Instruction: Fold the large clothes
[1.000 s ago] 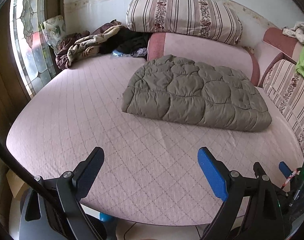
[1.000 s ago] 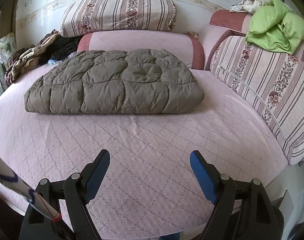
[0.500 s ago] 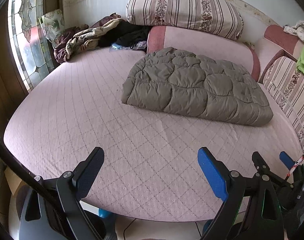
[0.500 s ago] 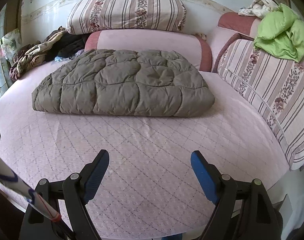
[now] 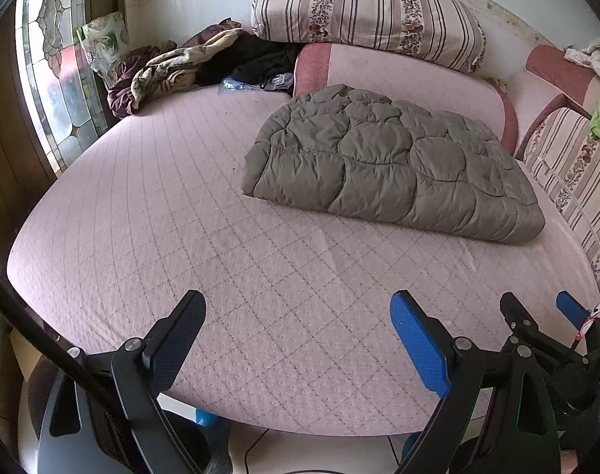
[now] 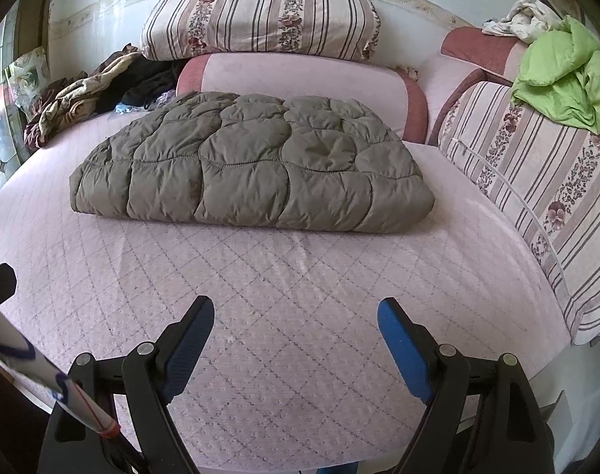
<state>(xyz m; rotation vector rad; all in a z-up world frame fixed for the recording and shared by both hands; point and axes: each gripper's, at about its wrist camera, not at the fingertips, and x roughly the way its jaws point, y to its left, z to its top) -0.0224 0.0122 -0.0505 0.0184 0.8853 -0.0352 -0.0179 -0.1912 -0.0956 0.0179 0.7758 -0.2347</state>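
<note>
Well, here is what I am seeing right now.

Coat: the puffy grey-green coat is lying folded up in a thick bundle on the far half of the bed, near the pink bolster.
Left claw: my left gripper is hanging over the near edge of the bed, its jaws standing wide apart, and it is holding nothing.
Right claw: my right gripper is hanging over the near part of the bed too, wide open and gripping nothing.
Gap: both claws are staying well apart from the coat.
Bed: the pink quilted bed cover is lying flat under everything.
Back: a striped pillow is sitting on top of the bolster.
Corner: a heap of dark and tan clothes is lying by the window.
Side: a green cloth is hanging over the striped side cushion.
</note>
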